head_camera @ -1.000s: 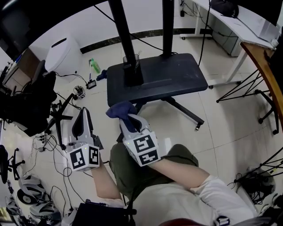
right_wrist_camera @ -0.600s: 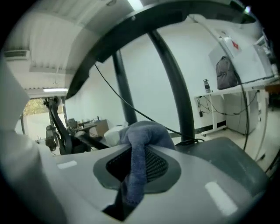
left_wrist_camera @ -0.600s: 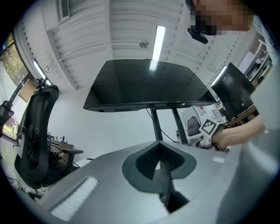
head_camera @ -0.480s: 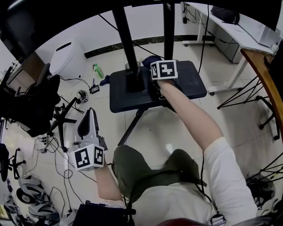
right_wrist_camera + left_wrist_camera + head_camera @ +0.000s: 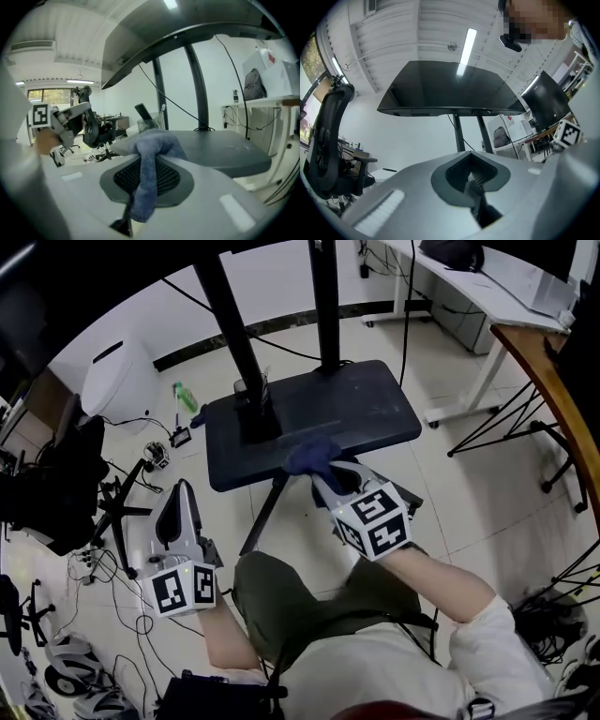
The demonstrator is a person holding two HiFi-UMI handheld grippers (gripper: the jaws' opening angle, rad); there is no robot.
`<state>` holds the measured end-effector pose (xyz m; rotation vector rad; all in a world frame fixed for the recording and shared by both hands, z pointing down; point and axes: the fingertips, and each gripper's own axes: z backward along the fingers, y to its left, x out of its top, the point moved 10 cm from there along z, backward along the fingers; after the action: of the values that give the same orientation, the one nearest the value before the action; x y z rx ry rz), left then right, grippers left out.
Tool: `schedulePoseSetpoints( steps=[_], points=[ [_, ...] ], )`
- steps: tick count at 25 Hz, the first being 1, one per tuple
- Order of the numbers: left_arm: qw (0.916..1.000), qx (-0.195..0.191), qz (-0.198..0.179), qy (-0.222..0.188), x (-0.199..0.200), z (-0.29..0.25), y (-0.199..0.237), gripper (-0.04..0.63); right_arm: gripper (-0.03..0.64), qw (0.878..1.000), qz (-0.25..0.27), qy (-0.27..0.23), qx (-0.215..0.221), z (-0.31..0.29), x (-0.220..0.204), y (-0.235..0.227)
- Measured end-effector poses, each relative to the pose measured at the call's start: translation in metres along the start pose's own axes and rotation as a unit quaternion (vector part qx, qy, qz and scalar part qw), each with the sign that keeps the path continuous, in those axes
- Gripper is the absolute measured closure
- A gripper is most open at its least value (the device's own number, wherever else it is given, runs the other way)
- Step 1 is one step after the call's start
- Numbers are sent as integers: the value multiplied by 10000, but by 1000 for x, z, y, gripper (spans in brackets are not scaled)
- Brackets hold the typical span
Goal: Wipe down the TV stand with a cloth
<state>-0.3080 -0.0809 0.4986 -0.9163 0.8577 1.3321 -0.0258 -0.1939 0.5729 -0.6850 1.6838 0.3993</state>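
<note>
Now the right gripper (image 5: 325,481) pinches the blue cloth (image 5: 312,454) at the TV stand (image 5: 366,404) edge; the left gripper (image 5: 178,491) hangs closed, empty

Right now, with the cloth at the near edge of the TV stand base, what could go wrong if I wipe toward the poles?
1. The right tool grips only a narrow fold of the blue cloth; friction on the stand base might pull it loose.
2. A stroke toward the nearer pole could knock over the clear holder standing beside it.
3. The cable hanging by the rear pole may snag.
</note>
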Motion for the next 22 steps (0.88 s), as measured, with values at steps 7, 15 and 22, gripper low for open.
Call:
schedulePoseSetpoints(
  steps=[7,15,22],
  points=[
    [9999,-86,-27,94,-7,-7,-17,586,557,9950,-28,-883,-471,10,67,-68],
    [9996,-141,-81,229,-13,-6,-28,586,555,9860,-558,1106,-1120,-100,63,-200],
    [9996,-155,-7,216,-20,-11,-29,586,555,9972,-104,463,-574,-23,42,-148]
  ],
)
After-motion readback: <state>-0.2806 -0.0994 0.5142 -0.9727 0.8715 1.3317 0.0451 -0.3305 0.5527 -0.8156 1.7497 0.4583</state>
